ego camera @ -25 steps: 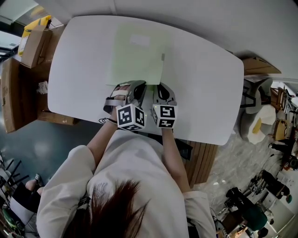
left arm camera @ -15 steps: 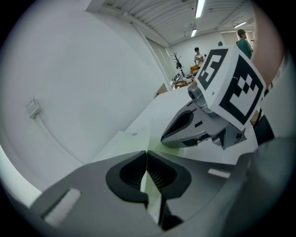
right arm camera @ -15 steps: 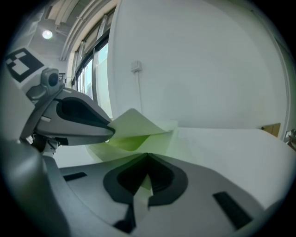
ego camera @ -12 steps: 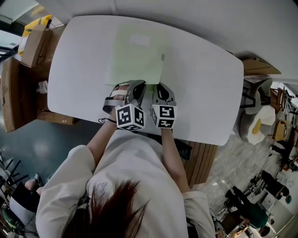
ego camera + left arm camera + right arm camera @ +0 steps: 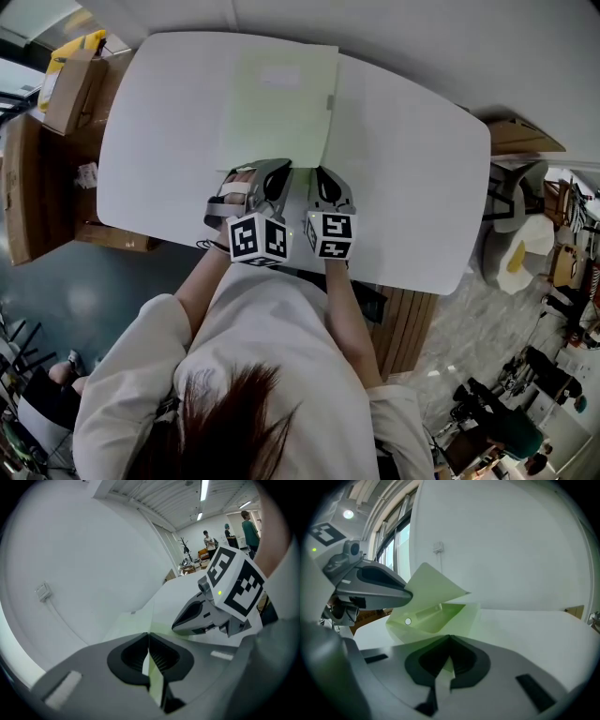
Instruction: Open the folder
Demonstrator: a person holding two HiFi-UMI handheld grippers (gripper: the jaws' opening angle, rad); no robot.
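A pale green folder [image 5: 277,105] lies on the white table [image 5: 412,187], its near edge at my grippers. My left gripper [image 5: 277,174] is shut on the folder's front cover, whose thin edge [image 5: 156,681] runs between the closed jaws [image 5: 149,649]. The cover is lifted at a slant [image 5: 433,587], showing the green inside with a clip bar and a round hole [image 5: 408,621]. My right gripper [image 5: 322,176] is close beside it, shut [image 5: 449,660] on the folder's lower sheet [image 5: 443,680]. Each gripper shows in the other's view: the right [image 5: 199,615], the left [image 5: 370,585].
A cardboard box [image 5: 66,89] and a wooden cabinet [image 5: 37,187] stand left of the table. A white wall [image 5: 79,550] rises behind its far edge. Chairs and clutter fill the floor at the right [image 5: 534,234]. People stand far off in the room [image 5: 247,524].
The folder's front cover has swung up: its far edge now reaches further up the head view. The left gripper's cube has shifted slightly left. The right gripper has not moved.
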